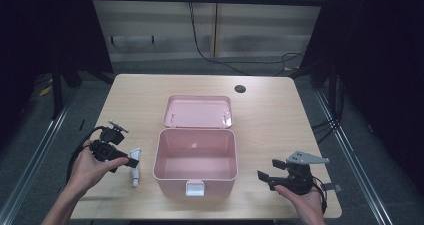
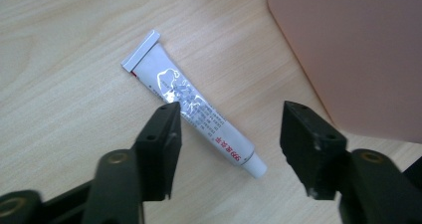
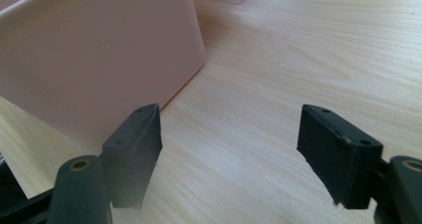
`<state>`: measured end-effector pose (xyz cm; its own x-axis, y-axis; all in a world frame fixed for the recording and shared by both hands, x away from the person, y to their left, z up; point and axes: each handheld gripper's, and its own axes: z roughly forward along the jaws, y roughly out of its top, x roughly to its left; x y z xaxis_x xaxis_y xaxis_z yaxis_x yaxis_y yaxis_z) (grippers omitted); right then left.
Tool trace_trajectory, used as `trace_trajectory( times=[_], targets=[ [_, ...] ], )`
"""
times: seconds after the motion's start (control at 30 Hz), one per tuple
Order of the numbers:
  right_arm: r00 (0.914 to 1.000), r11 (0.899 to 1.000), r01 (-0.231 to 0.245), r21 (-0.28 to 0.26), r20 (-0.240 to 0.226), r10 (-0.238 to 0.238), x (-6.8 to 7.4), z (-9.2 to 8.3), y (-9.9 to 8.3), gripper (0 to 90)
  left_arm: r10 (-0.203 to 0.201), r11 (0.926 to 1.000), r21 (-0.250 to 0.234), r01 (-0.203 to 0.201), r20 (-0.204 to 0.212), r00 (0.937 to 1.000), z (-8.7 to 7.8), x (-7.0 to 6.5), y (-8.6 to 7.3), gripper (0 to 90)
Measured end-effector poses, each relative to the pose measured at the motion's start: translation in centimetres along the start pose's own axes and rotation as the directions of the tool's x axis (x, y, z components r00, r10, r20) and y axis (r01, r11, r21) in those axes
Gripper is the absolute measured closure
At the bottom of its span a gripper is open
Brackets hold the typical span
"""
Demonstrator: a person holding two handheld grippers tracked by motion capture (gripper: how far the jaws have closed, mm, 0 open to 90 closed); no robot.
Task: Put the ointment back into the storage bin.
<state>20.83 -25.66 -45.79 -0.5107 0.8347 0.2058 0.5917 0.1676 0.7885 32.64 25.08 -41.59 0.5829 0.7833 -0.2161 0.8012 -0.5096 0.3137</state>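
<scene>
A small white ointment tube [image 1: 135, 165] lies flat on the table just left of the open pink box [image 1: 195, 160]. In the left gripper view the tube [image 2: 194, 110] runs diagonally, its crimped end up-left and its cap down-right. My left gripper [image 1: 131, 161] hovers over it, open, its jaws on either side of the tube's lower half [image 2: 230, 149]. My right gripper [image 1: 266, 171] is held open to the right of the box, near the table's front edge. In the right gripper view the box's outer wall [image 3: 99, 64] is close at left, with bare wood between the jaws [image 3: 230, 157].
The pink box has its lid [image 1: 199, 111] flipped back flat behind it and a white latch [image 1: 194, 188] at its front. Its inside looks bare. A round cable hole [image 1: 240, 89] sits at the table's far side. Dark curtains and floor rails flank the table [image 1: 280, 115].
</scene>
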Motion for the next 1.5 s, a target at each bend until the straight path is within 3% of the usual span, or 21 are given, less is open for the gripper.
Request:
trace_trajectory(
  times=[0.27, 0.83, 1.0, 1.2, 1.5],
  targets=[
    [0.9999, 1.000, 0.004, 0.012, -0.011, -0.004, 0.1, 0.1, 0.0, 25.1, -0.022, 0.9976, 0.066, 0.023, -0.010, 0.9997, 1.4, 0.7, 0.7, 49.8],
    [1.0000, 1.000, -0.001, 0.020, -0.001, 0.001, 0.1, 0.2, -0.1, 23.6, -0.079, 0.9912, 0.104, 0.082, -0.032, 0.9964, 3.6, 1.9, 1.0, 56.1],
    [1.0000, 1.000, 0.000, 0.026, -0.002, 0.000, 0.1, 0.3, -0.1, 23.6, -0.093, 0.9895, 0.110, 0.094, -0.021, 0.9955, 4.0, 2.1, 1.0, 55.4],
    [1.0000, 1.000, 0.005, 0.028, -0.005, -0.005, 0.2, 0.4, -0.1, 23.5, -0.084, 0.9888, 0.122, 0.087, -0.030, 0.9960, 4.6, 1.8, 1.2, 53.7],
    [0.9999, 0.999, -0.014, 0.034, 0.010, 0.013, 0.1, 0.4, -0.1, 21.3, -0.021, 0.9873, 0.157, 0.029, -0.047, 0.9987, 5.3, 1.4, 1.2, 65.5]
  ],
)
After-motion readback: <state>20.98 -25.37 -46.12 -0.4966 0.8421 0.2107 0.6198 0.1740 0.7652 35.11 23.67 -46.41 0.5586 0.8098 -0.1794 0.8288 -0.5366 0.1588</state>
